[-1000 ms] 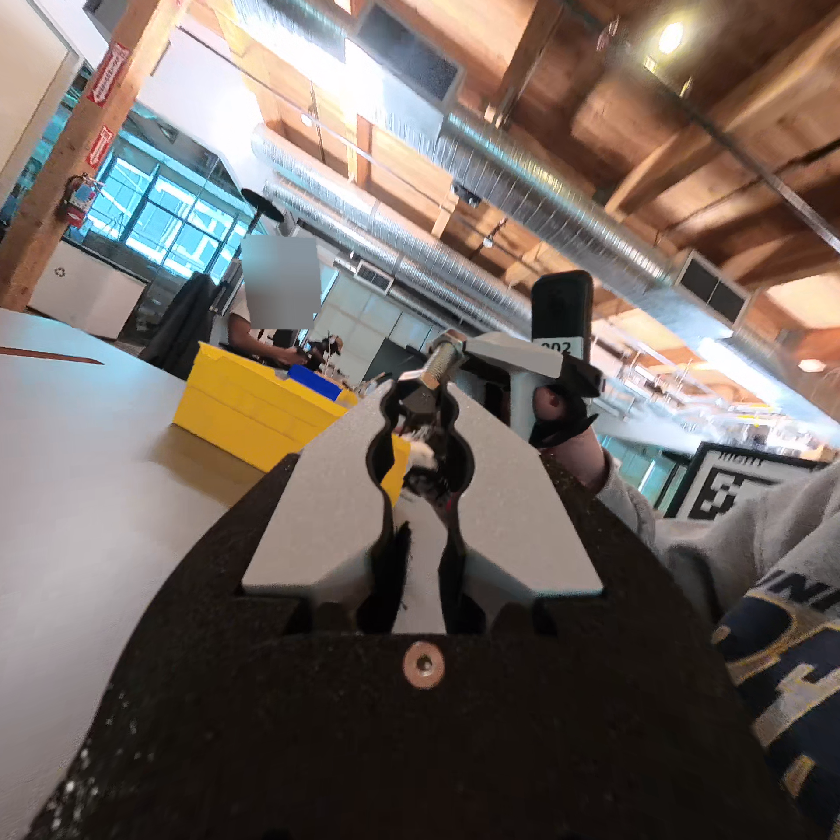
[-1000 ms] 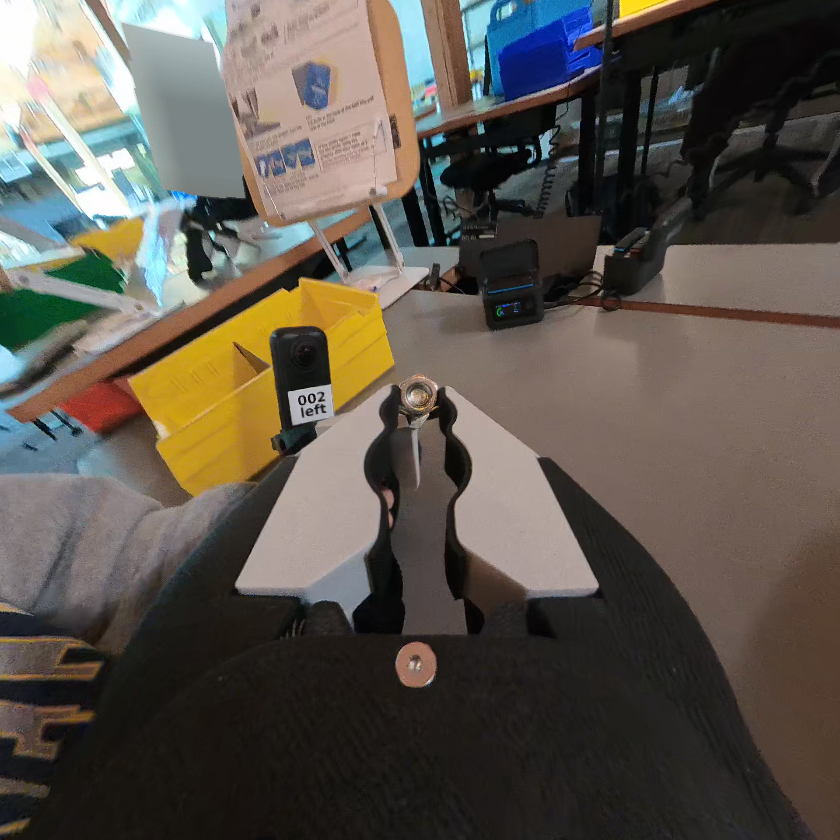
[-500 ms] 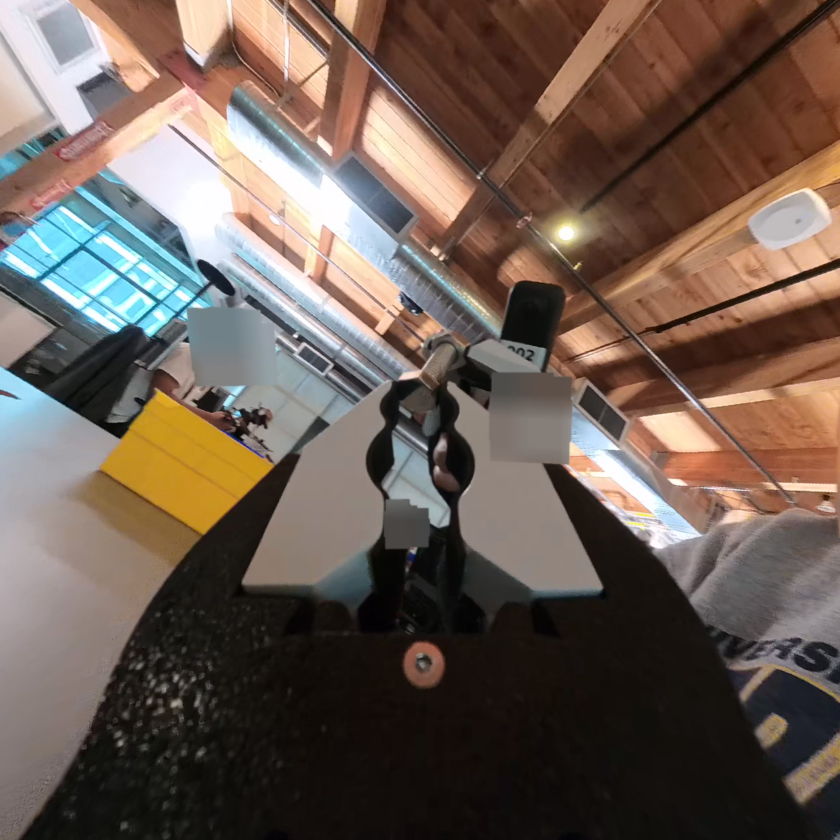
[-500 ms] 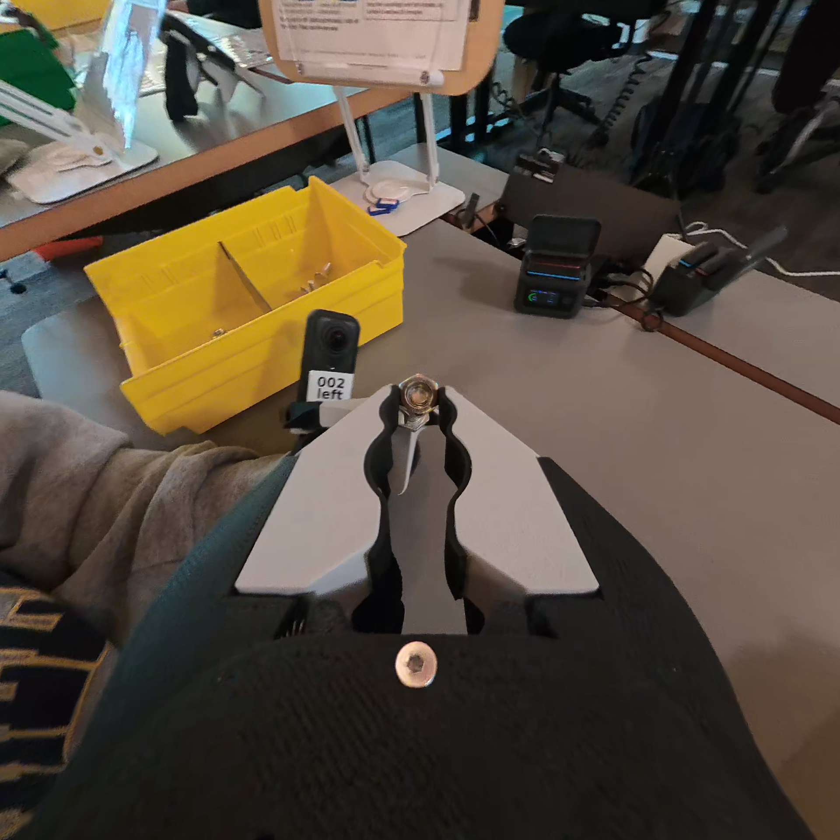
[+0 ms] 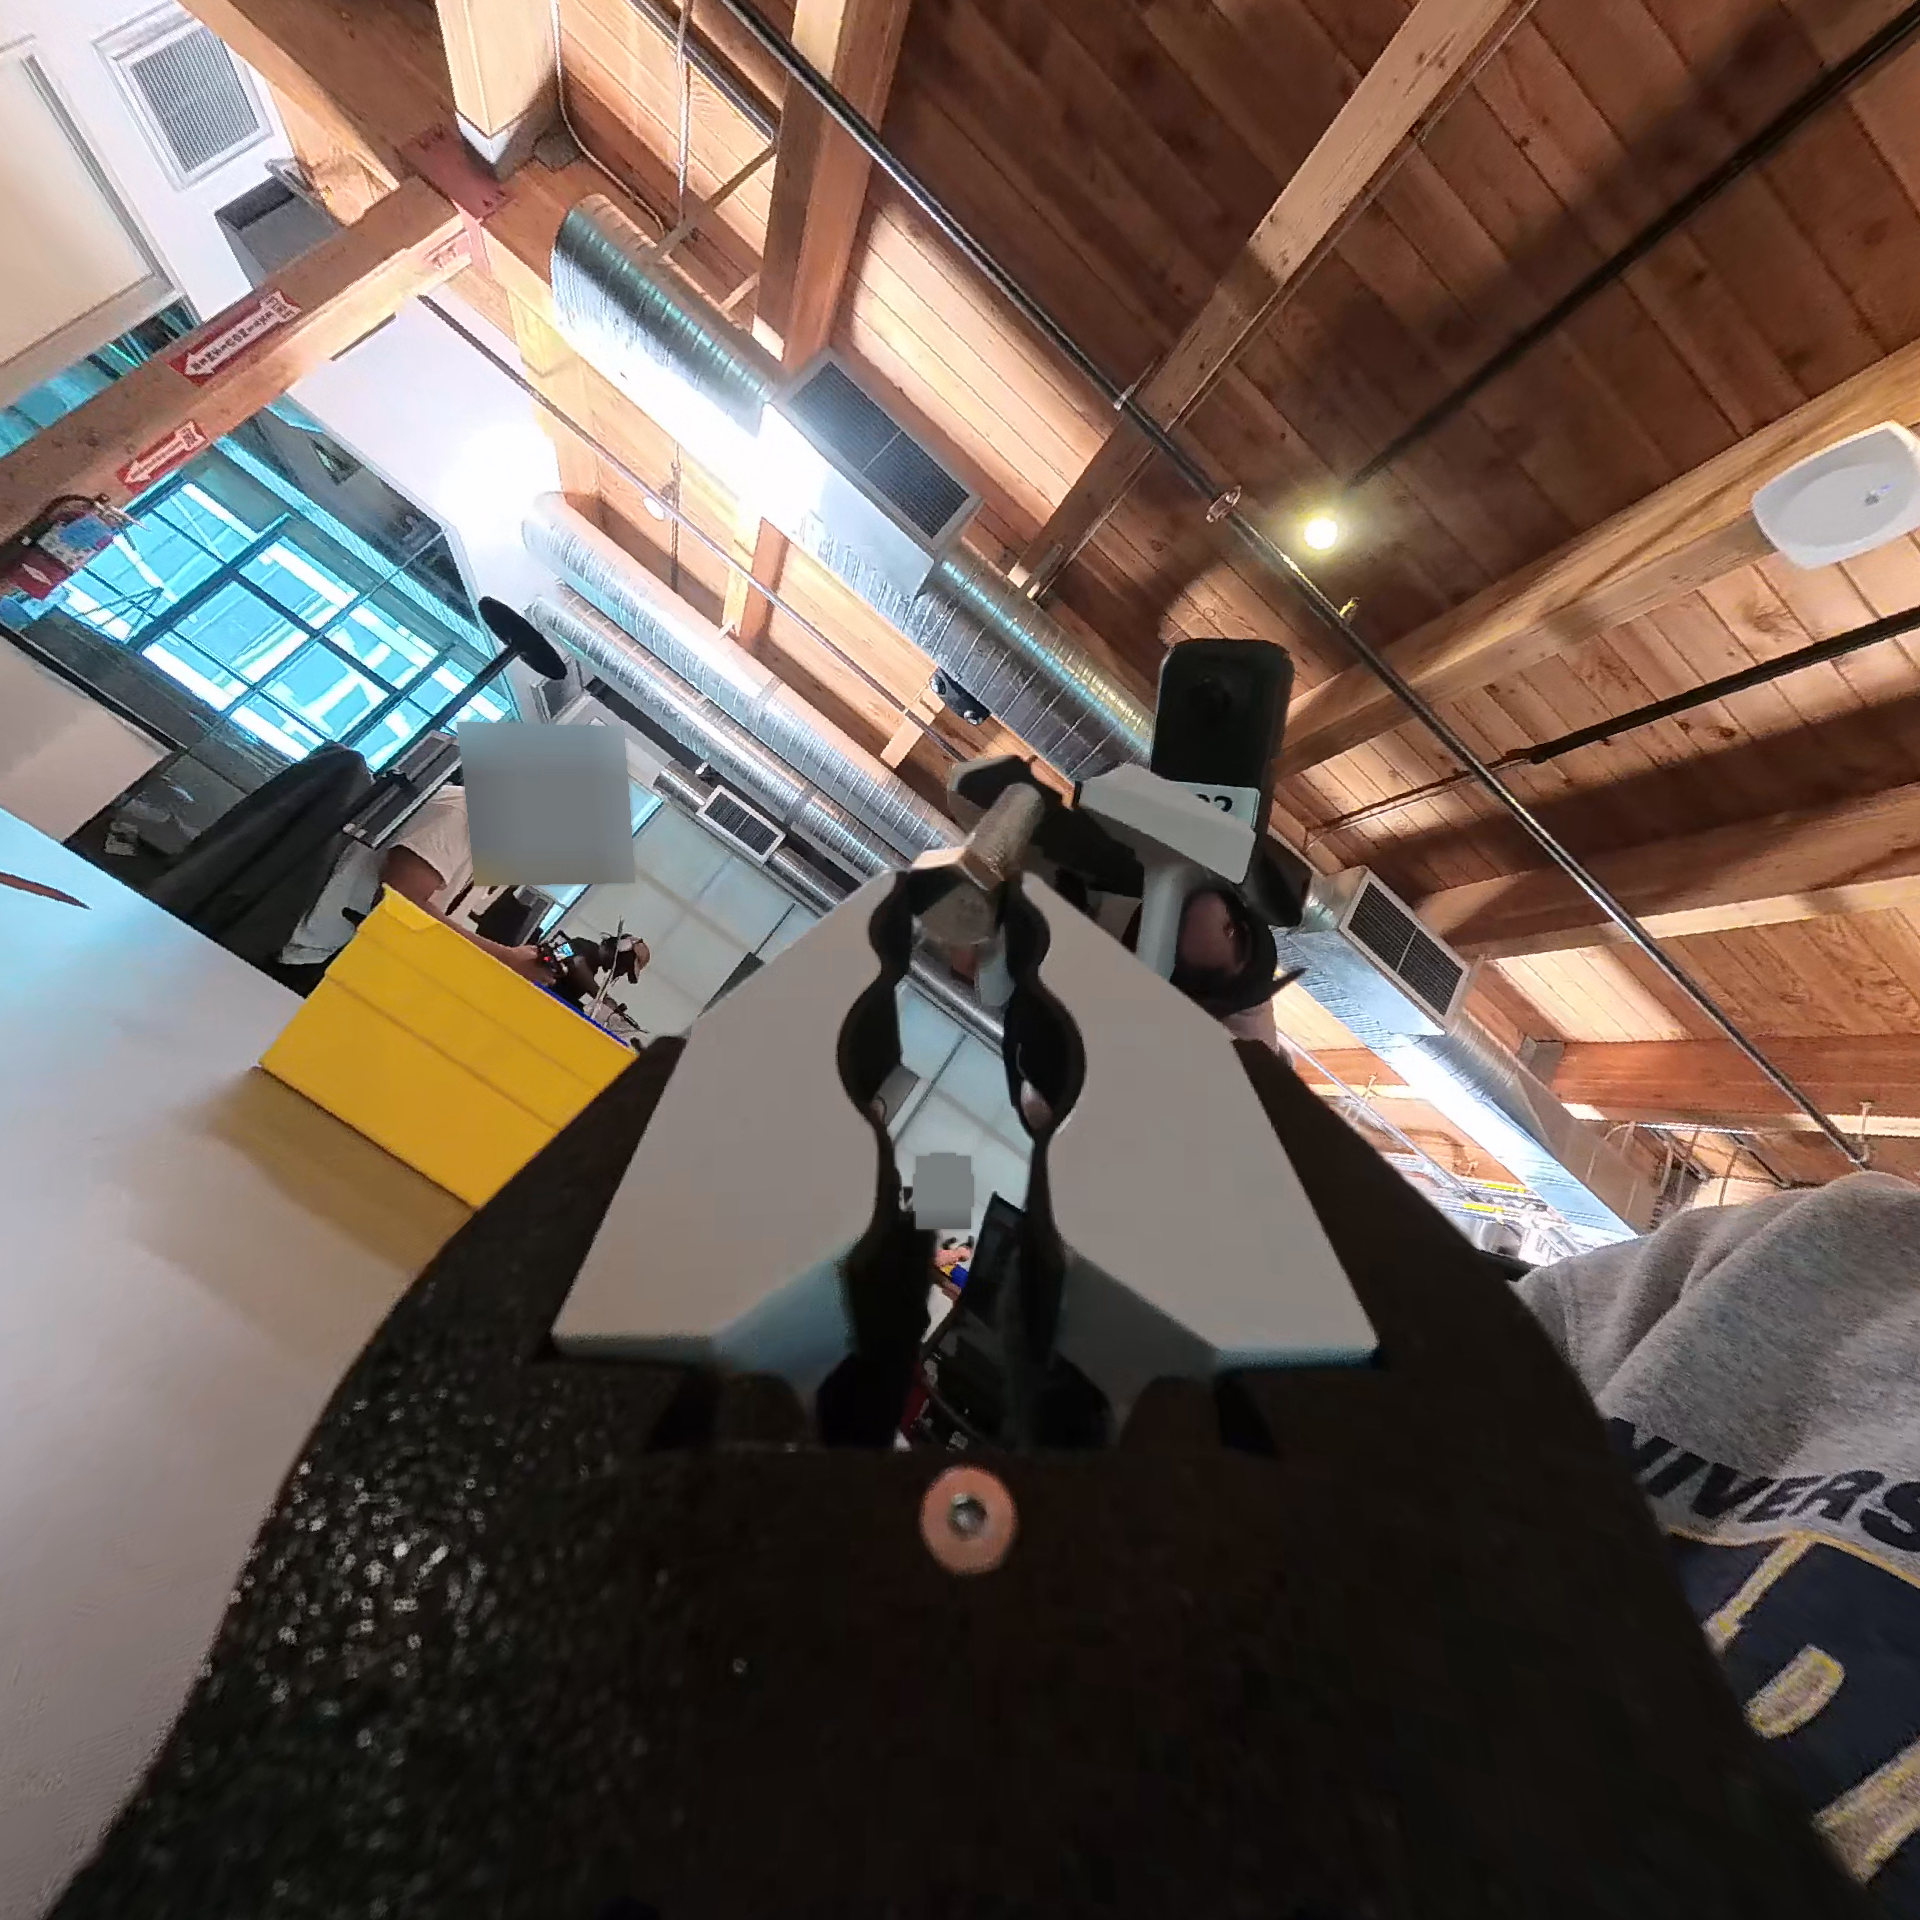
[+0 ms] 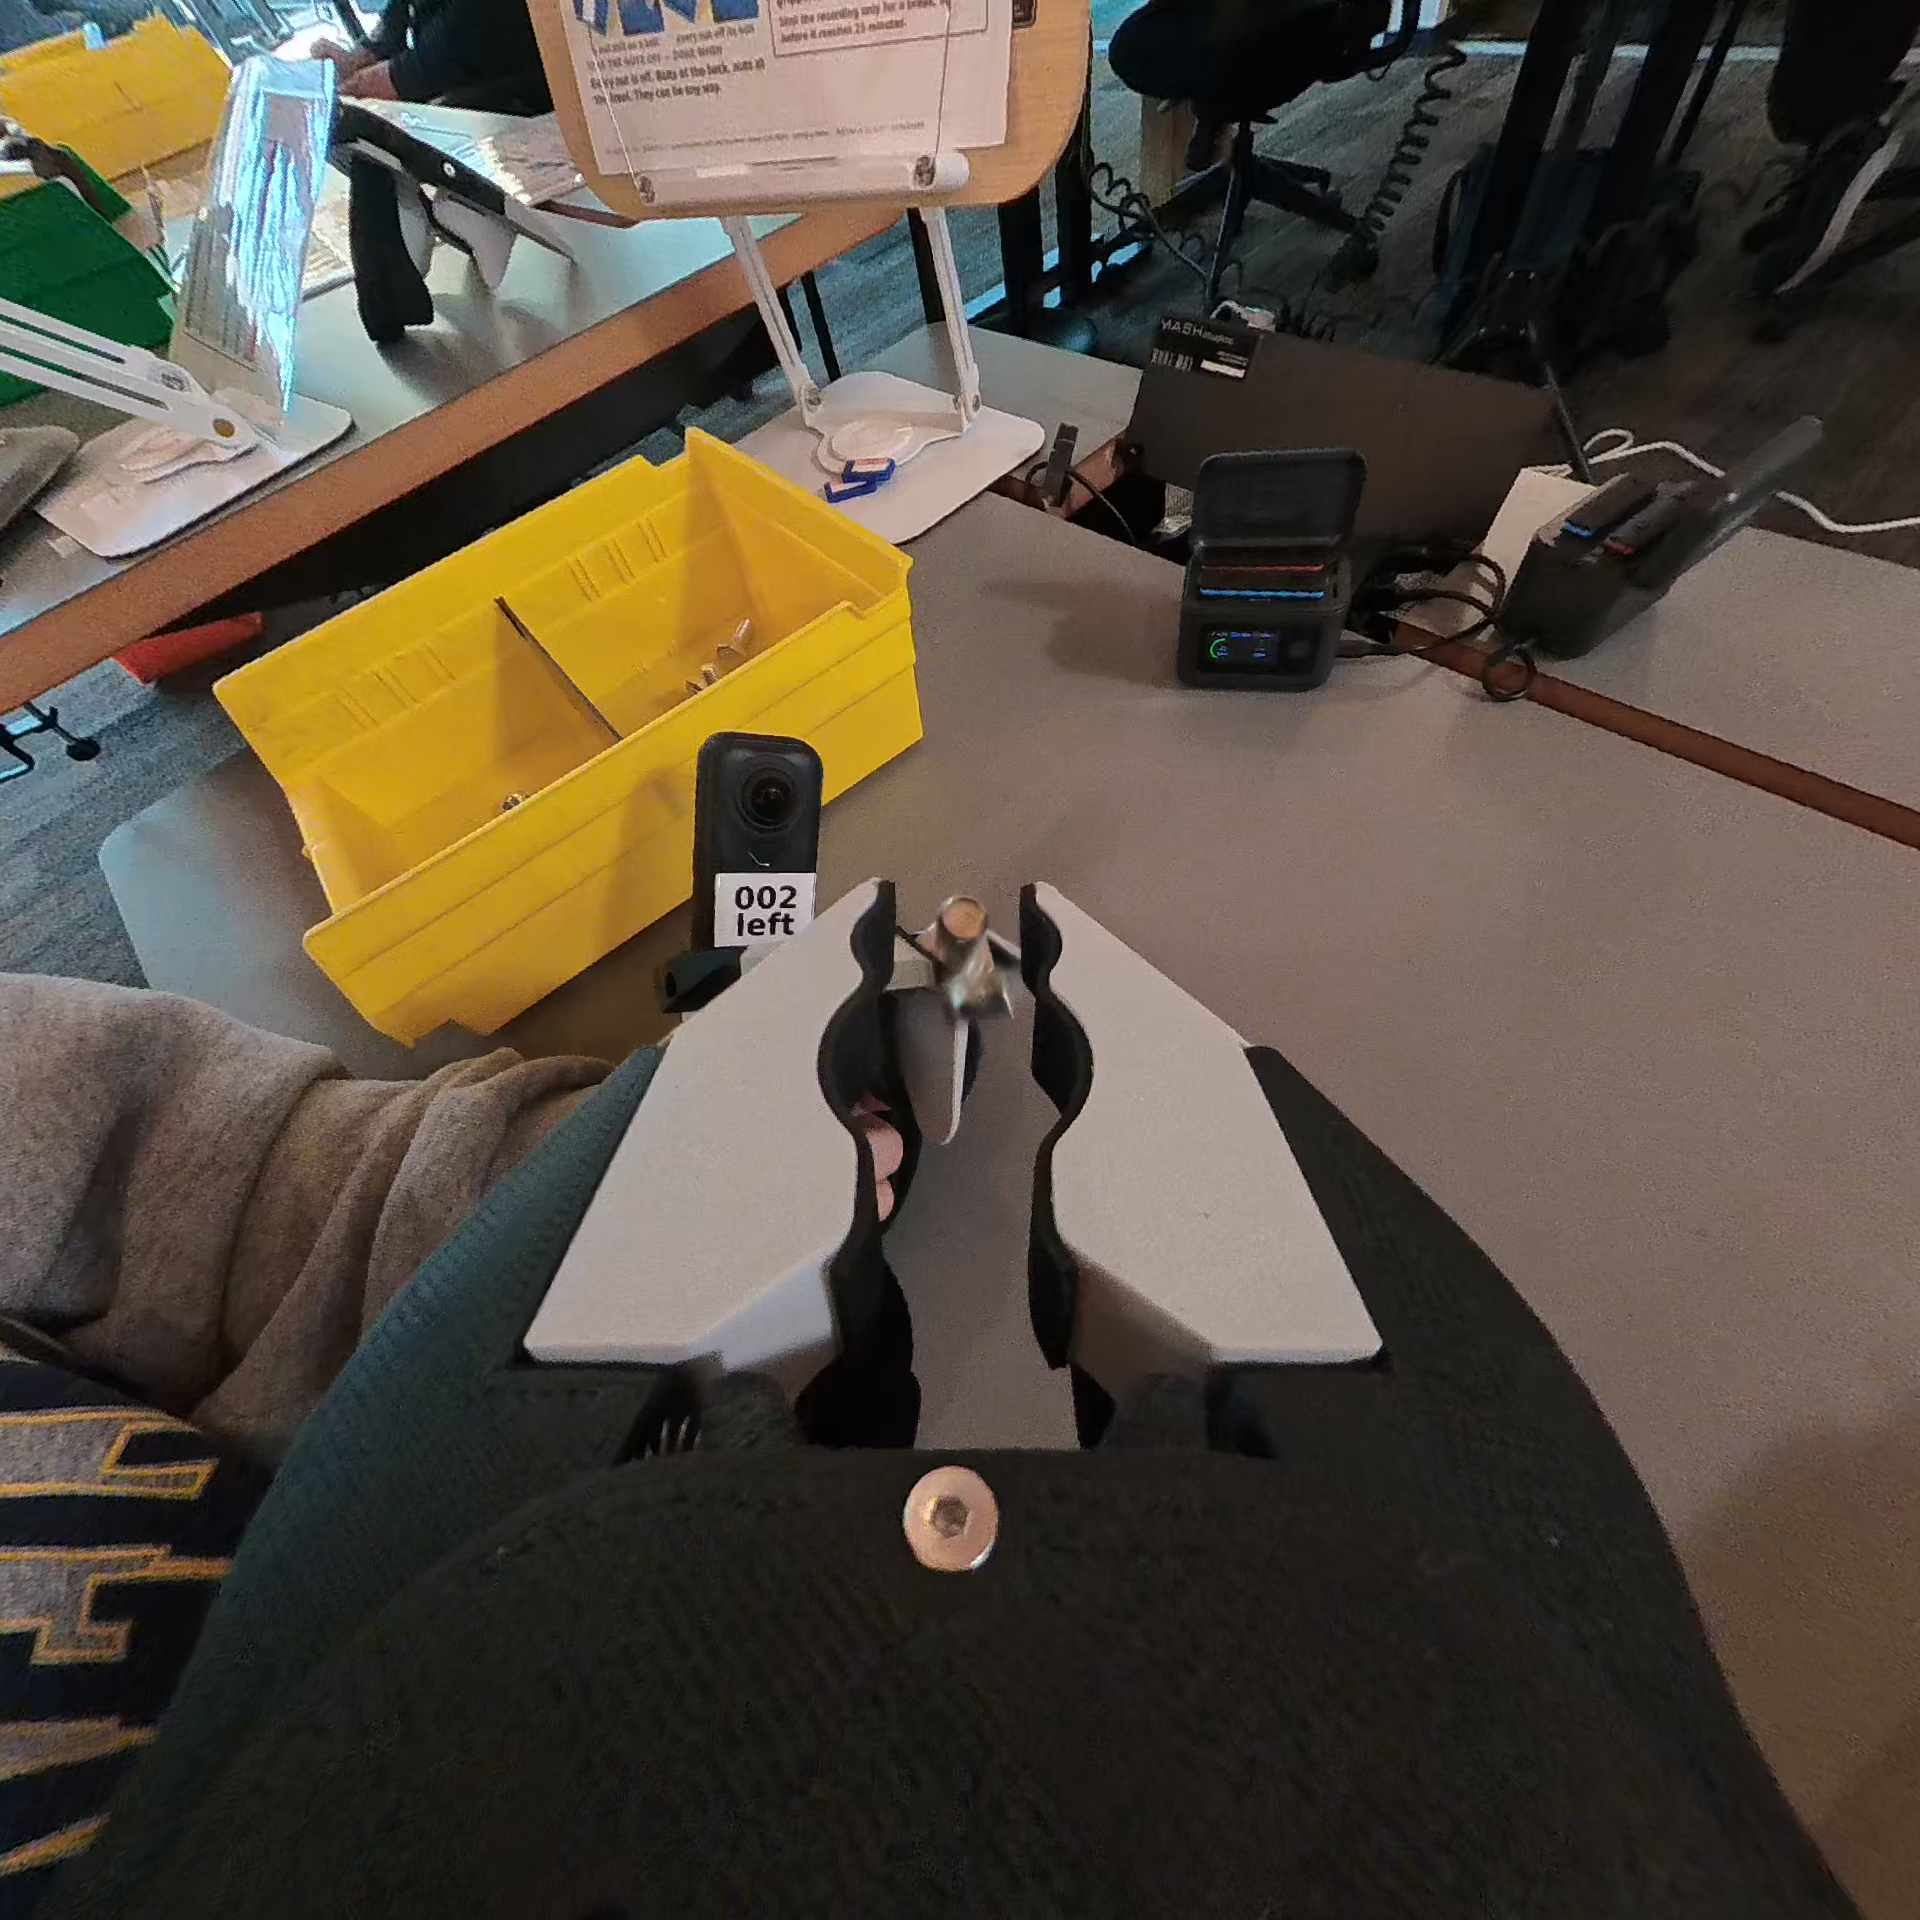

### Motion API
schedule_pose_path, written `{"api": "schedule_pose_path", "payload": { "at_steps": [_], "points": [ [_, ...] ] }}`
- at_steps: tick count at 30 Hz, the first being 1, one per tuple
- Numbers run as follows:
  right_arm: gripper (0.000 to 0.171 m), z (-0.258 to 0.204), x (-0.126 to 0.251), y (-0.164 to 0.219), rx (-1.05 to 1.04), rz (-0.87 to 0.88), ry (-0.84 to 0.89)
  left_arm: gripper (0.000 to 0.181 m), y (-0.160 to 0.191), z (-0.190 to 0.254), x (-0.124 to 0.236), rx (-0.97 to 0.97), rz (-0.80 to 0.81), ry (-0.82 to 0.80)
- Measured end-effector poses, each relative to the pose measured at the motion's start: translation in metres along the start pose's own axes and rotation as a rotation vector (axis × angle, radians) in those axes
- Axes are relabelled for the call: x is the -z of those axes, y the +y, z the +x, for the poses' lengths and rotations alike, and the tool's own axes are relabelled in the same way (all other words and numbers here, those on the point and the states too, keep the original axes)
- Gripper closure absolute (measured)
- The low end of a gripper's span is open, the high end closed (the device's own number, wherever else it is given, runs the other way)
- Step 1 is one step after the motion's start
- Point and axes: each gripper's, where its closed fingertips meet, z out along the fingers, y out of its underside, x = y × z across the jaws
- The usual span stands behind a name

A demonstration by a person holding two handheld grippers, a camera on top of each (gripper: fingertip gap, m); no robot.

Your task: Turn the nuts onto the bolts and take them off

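The left gripper (image 5: 961, 914) is clenched on the head of a bolt (image 5: 985, 868), held up in the air with its threaded shank slanting toward the wooden ceiling. The right gripper (image 6: 956, 935) stands released, its jaws apart on either side of the bolt's tip (image 6: 961, 940) without touching it; whether a nut sits on the blurred shank I cannot tell. Beyond the grippers, a yellow divided bin (image 6: 582, 717) holding a few loose fasteners (image 6: 717, 665) rests near the tabletop's (image 6: 1455, 935) far left edge.

Grey table (image 6: 1351, 935) with workshop clutter.
Yellow bin (image 6: 582, 727) at left; white stand base (image 6: 914, 447), black charger case (image 6: 1262, 582) and dark dock (image 6: 1621, 561) along far edge.
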Motion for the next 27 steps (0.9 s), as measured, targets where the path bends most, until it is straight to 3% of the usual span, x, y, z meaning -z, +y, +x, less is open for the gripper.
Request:
{"api": "schedule_pose_path", "payload": {
  "at_steps": [4,8,14,16,17,19,24,27],
  "points": [
    [0.163,0.002,0.001,0.0,0.029,0.011,0.014,0.167,0.0,-0.002,0.0,-0.005,-0.006,-0.01],
    [0.158,0.012,-0.003,-0.001,0.083,0.1,0.056,0.167,-0.004,-0.012,0.004,-0.073,-0.021,-0.097],
    [0.138,0.039,0.001,0.01,0.191,0.637,0.214,0.167,0.001,-0.028,0.009,-0.215,-0.108,-0.25],
    [0.145,0.036,0.012,0.016,0.316,0.782,0.346,0.167,0.005,-0.028,0.007,-0.294,-0.144,-0.283],
    [0.157,0.036,0.014,0.021,0.397,0.807,0.442,0.167,0.004,-0.028,0.008,-0.328,-0.145,-0.304],
    [0.163,0.034,0.002,0.032,0.523,0.742,0.5,0.167,-0.002,-0.03,0.011,-0.35,-0.13,-0.331],
    [0.159,0.037,0.011,0.023,0.495,0.759,0.472,0.167,-0.022,-0.034,0.021,-0.286,-0.048,-0.339],
    [0.16,0.012,0.011,0.029,0.538,0.57,0.239,0.167,-0.026,-0.033,0.022,-0.314,-0.083,-0.33]
  ]
}}
